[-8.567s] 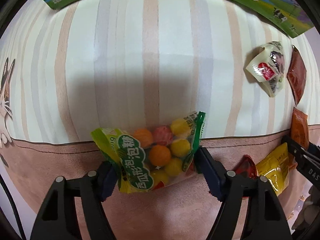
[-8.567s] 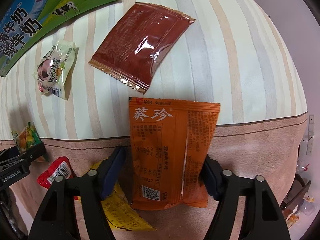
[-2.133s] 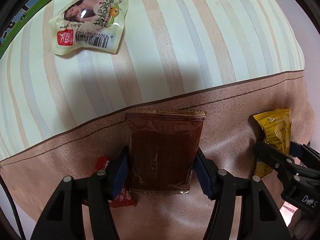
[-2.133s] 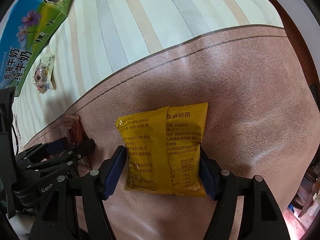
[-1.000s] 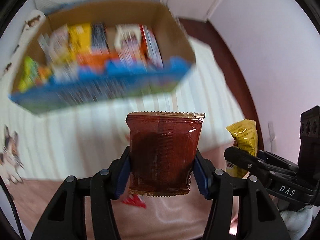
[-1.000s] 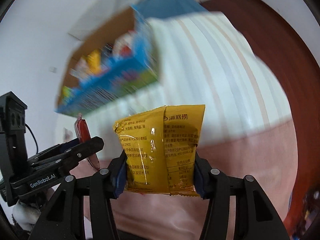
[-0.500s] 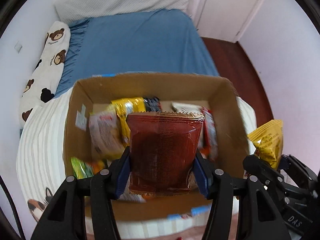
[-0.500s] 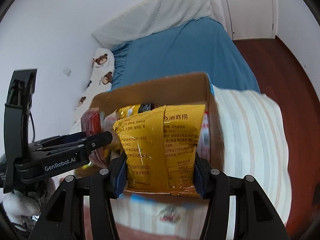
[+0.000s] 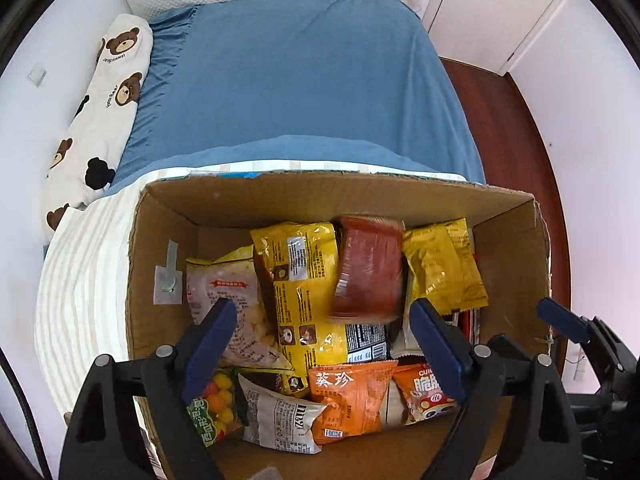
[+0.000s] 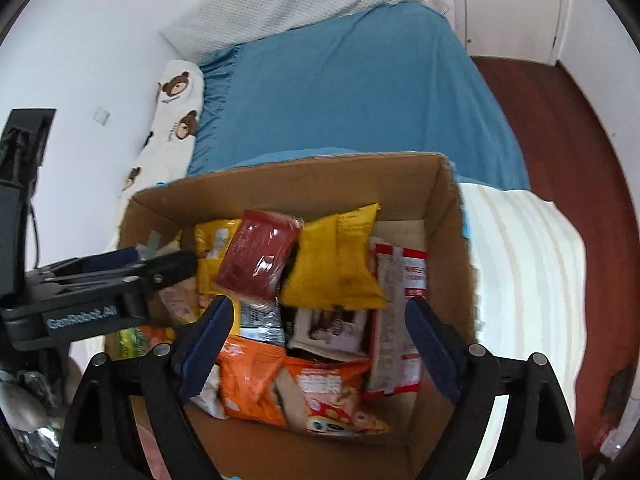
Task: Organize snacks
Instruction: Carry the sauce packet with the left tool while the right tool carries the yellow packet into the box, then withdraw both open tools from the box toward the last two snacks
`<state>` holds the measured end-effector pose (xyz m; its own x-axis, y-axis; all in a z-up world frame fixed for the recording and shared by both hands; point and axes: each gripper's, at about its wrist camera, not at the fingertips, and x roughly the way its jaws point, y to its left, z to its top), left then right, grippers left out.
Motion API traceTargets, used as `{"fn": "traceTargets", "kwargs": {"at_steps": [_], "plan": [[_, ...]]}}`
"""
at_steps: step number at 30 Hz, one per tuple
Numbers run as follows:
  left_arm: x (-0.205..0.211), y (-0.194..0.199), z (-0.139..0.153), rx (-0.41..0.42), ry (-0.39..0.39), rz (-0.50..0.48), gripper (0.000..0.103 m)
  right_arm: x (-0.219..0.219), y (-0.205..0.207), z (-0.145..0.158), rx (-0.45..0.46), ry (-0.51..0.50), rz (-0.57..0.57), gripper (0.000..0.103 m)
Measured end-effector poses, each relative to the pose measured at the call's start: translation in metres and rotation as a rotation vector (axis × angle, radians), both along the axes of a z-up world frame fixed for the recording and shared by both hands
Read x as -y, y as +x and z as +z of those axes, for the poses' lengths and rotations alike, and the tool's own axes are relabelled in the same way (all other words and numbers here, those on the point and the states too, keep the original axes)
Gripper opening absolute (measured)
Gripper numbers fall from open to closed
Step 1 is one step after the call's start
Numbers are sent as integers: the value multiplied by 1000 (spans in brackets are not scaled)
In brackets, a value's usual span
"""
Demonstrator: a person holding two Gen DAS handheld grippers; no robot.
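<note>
Left gripper (image 9: 320, 340) wide apart now, jaws just sprung open with nothing between the blue pads, and the dark red packet (image 9: 370, 268), blurred, is beyond the fingertips, over the snacks toward the far wall of the cardboard box (image 9: 312, 196). Right gripper (image 10: 316, 332) likewise spread, jaws just opened, empty, and its yellow packet (image 10: 336, 260) sits ahead of the tips, beside the red one, nearer the box's right wall. Writing: the left gripper's body seen from the right wrist reads "GenRobot.AI" (image 10: 82, 312); an orange packet (image 9: 348, 396) by the near wall carries Chinese characters, a white pouch (image 9: 280, 420) next to it shows "muy", and a neighbouring orange bag (image 9: 424, 392) starts "CUI"; other print is too small. A bag of coloured gum balls (image 9: 212, 404) is tucked into the near left corner; a big yellow bag (image 9: 304, 292) lies mid-box. The box stands on a cream striped cloth (image 9: 80, 288), a blue bedsheet (image 9: 300, 80) beyond it, a bear-print pillow (image 9: 100, 100) at the white wall, dark wooden floor (image 9: 516, 140) on the right.
</note>
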<state>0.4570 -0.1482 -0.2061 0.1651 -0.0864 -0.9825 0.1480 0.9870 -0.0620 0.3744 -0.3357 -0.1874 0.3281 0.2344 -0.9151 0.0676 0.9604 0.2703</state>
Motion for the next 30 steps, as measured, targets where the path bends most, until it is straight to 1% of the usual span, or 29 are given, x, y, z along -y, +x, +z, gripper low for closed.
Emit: {"fn": "traceTargets", "kwargs": {"at_steps": [3, 5, 8, 11, 16, 21, 24, 25, 26, 30], "plan": [[2, -12, 3, 15, -2, -9, 88, 4, -9, 0, 9, -36, -4, 91], [0, -20, 5, 38, -2, 5, 88, 6, -14, 1, 9, -55, -10, 98], [1, -39, 14, 76, 4, 2, 88, 6, -26, 5, 23, -106, -23, 98], [2, -57, 21, 106, 15, -3, 88, 3, -42, 12, 40, -136, -37, 98], [2, -85, 32, 158, 38, -1, 88, 5, -72, 25, 60, -151, -55, 98], [-2, -113, 42, 183, 12, 14, 88, 5, -102, 38, 88, -140, -63, 99], [-4, -132, 50, 214, 5, 18, 89, 3, -121, 48, 113, -158, -57, 99], [-4, -138, 52, 224, 6, 20, 92, 3, -126, 51, 121, -164, -55, 99], [-4, -145, 55, 236, 4, 22, 97, 2, -132, 55, 129, -168, -54, 99], [-5, -174, 68, 292, 8, 26, 98, 1, -158, 71, 171, -186, -57, 99]]}}
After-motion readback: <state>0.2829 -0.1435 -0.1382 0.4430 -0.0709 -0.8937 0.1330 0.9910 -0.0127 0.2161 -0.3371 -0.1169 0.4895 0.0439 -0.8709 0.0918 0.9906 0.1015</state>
